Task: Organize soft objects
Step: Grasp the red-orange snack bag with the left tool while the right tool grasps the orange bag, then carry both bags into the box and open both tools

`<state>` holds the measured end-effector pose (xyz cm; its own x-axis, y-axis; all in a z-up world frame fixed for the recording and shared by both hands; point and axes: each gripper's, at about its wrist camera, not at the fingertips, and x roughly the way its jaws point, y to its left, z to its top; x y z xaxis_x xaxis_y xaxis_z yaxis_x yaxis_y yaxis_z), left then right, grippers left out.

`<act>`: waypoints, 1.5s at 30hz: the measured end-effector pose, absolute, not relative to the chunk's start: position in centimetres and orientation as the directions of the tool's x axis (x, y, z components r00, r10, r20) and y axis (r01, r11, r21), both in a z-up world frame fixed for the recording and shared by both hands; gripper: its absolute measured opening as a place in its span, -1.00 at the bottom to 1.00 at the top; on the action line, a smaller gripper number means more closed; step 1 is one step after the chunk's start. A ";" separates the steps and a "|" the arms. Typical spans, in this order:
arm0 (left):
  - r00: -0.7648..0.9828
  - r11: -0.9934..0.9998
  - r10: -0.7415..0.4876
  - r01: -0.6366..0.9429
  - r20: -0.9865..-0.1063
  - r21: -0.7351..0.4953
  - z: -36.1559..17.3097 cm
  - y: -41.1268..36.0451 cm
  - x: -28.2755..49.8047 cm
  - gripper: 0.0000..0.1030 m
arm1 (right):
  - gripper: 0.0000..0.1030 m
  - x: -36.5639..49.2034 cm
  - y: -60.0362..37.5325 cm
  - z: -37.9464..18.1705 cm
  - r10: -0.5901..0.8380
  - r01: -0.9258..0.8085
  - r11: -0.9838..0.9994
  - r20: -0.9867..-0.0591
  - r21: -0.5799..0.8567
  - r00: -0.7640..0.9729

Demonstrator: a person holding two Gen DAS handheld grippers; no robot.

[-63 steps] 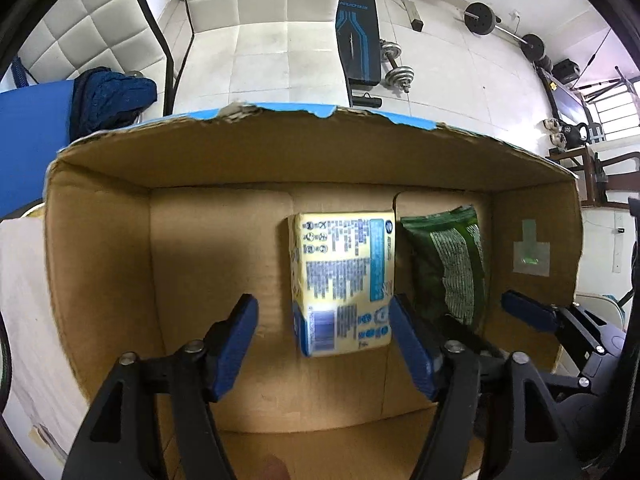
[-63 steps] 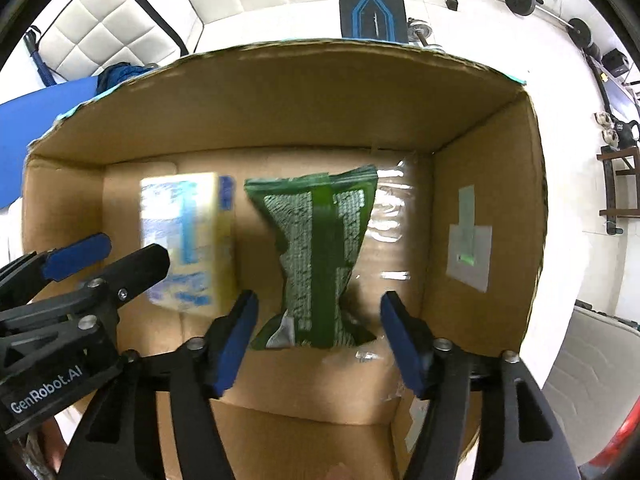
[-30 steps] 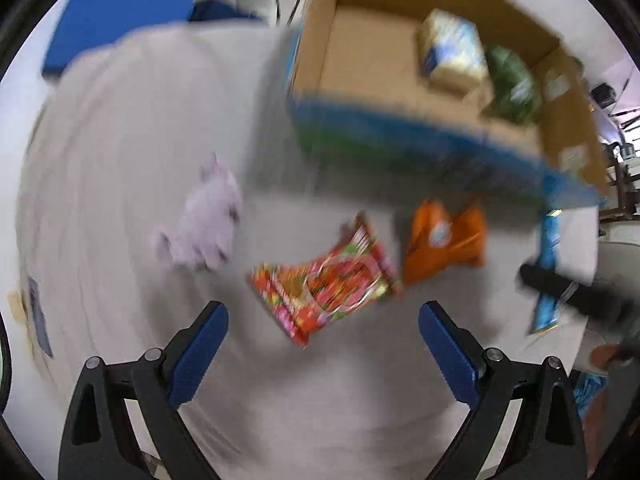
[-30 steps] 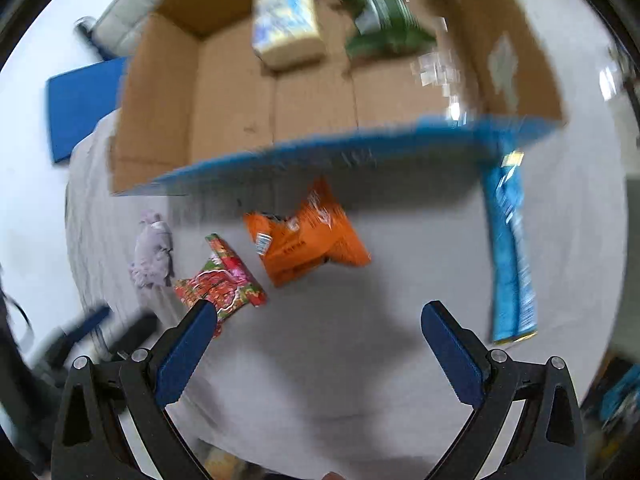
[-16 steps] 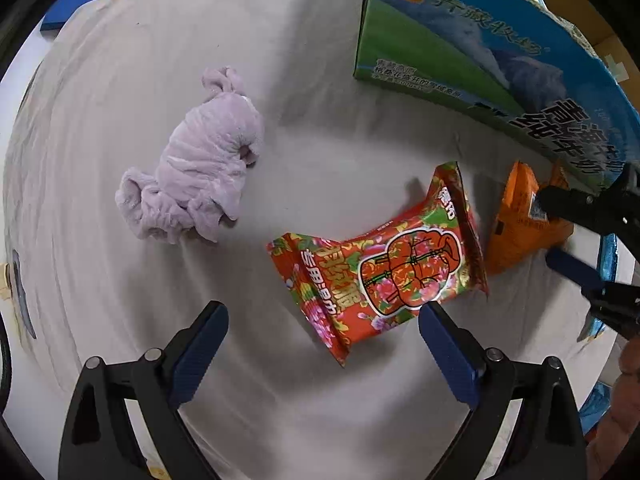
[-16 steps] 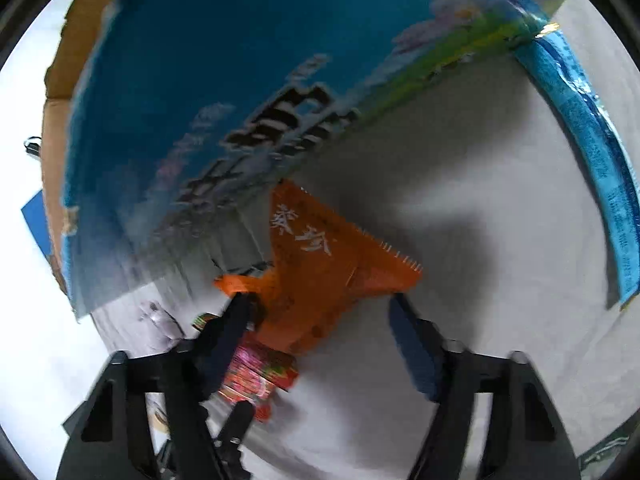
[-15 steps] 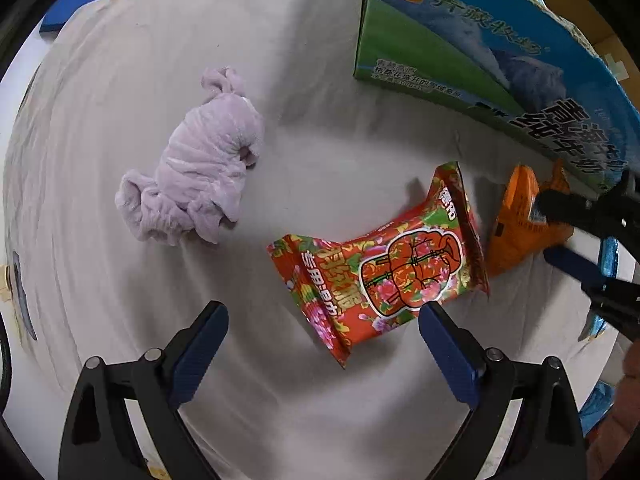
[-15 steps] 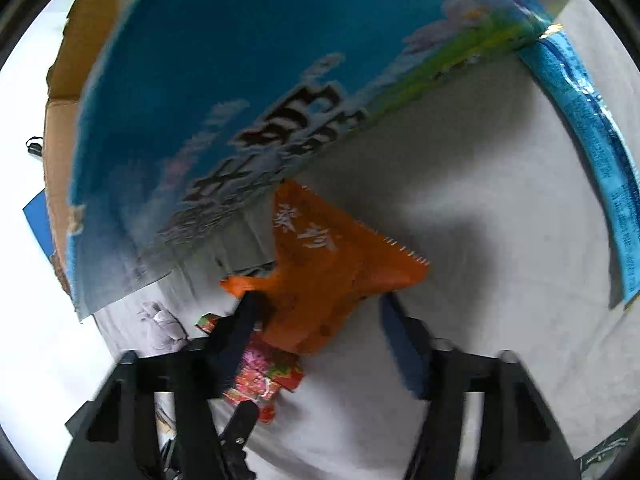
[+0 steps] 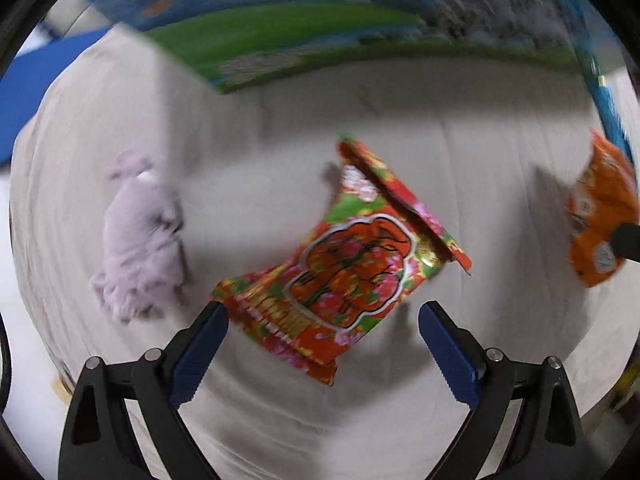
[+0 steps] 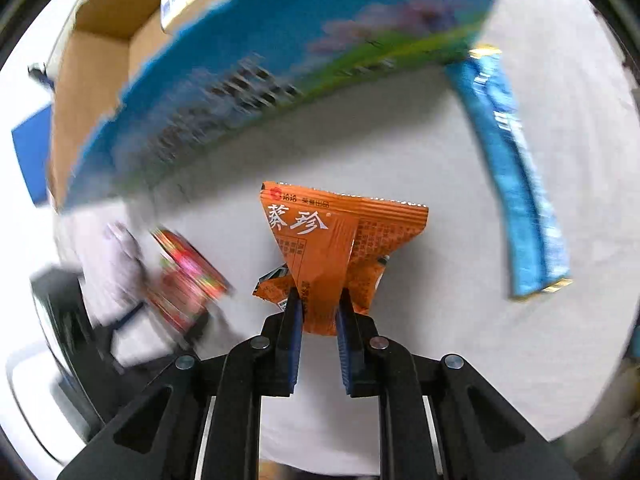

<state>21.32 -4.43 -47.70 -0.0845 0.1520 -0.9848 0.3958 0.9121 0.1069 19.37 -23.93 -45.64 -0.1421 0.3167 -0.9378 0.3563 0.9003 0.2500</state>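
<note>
the orange packet (image 10: 320, 248) is pinched at its lower end by the right gripper (image 10: 318, 316) below the box (image 10: 280, 60), while the red packet (image 9: 344, 264), slanting up to the right, is straddled by the wide-spread left gripper (image 9: 320, 344).

A pale grey-white cloth (image 9: 280, 152) covers the work surface and fills the field ahead of and below the fingers in both wrist views; faint creases run across it. Beyond its rounded edge, to the left of the fingers, a flat blue surface (image 9: 24, 92) shows in the left wrist view, and again as a blue patch (image 10: 30, 160) in the right wrist view. Light is even and diffuse, with soft shadows. Outer margins are blurred.
</note>
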 end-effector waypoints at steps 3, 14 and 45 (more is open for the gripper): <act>-0.089 0.875 0.210 0.462 -0.974 0.147 -49.0 -6.1 21.5 0.90 | -0.67 18.4 -24.5 -46.1 0.279 0.329 0.920 -0.944 0.211 -0.175; -0.102 0.844 0.197 0.523 -0.975 0.115 -50.8 -8.3 22.8 0.90 | -0.67 18.2 -23.5 -46.5 0.230 0.275 0.946 -0.952 0.170 -0.203; 0.086 0.976 -0.157 0.162 -0.984 -0.142 -38.9 -6.3 14.4 0.33 | -0.69 17.9 -21.6 -35.0 0.197 0.057 0.979 -0.980 0.196 -0.016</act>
